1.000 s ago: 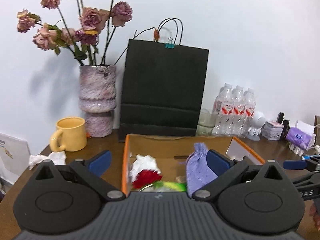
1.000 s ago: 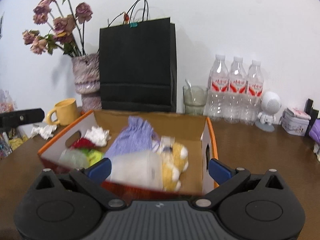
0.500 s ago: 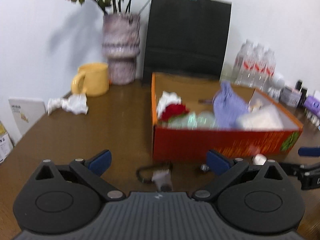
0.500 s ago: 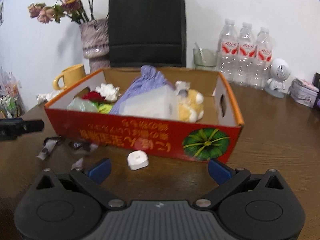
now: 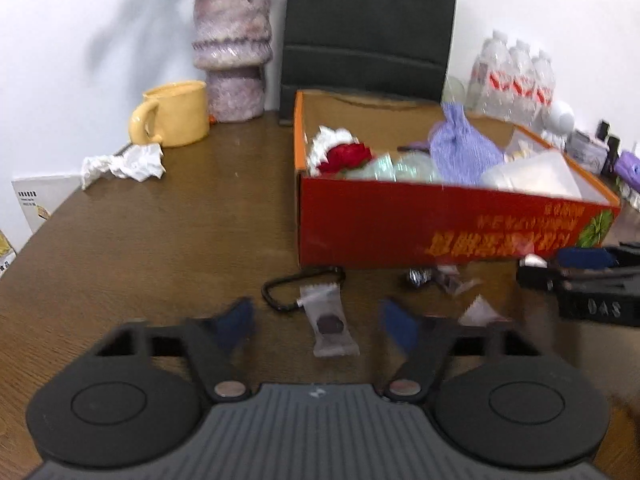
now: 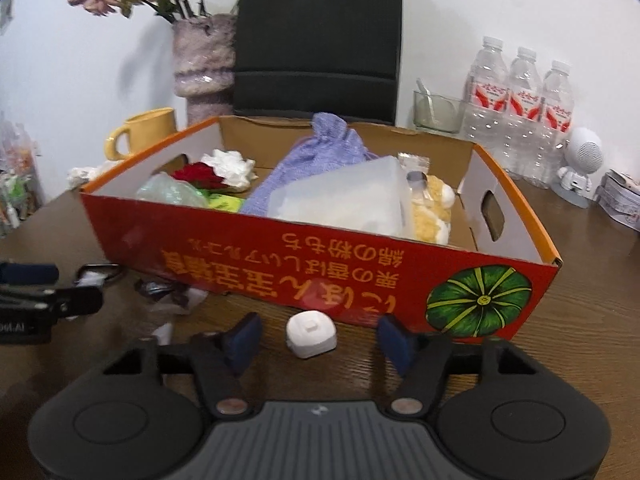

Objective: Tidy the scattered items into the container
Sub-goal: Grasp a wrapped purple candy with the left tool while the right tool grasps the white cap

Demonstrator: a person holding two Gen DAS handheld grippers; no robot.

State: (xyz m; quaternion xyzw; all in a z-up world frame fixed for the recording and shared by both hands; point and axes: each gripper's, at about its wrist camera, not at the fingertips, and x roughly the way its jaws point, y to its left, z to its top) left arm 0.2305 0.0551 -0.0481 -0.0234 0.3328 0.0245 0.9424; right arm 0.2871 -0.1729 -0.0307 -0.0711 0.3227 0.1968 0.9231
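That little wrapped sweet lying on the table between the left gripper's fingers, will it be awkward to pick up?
Probably a bit. The wrapped sweet lies flat, with thin crimped ends that look floppy, so closing fingers may crumple the wrapper. The dark round lump inside looks firmer, a better place to squeeze. It seems light, so it could slide on the smooth wooden table if nudged.

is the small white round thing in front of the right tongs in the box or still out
Out. The white round thing lies on the table in front of the red box, between the closing right tongs, untouched.
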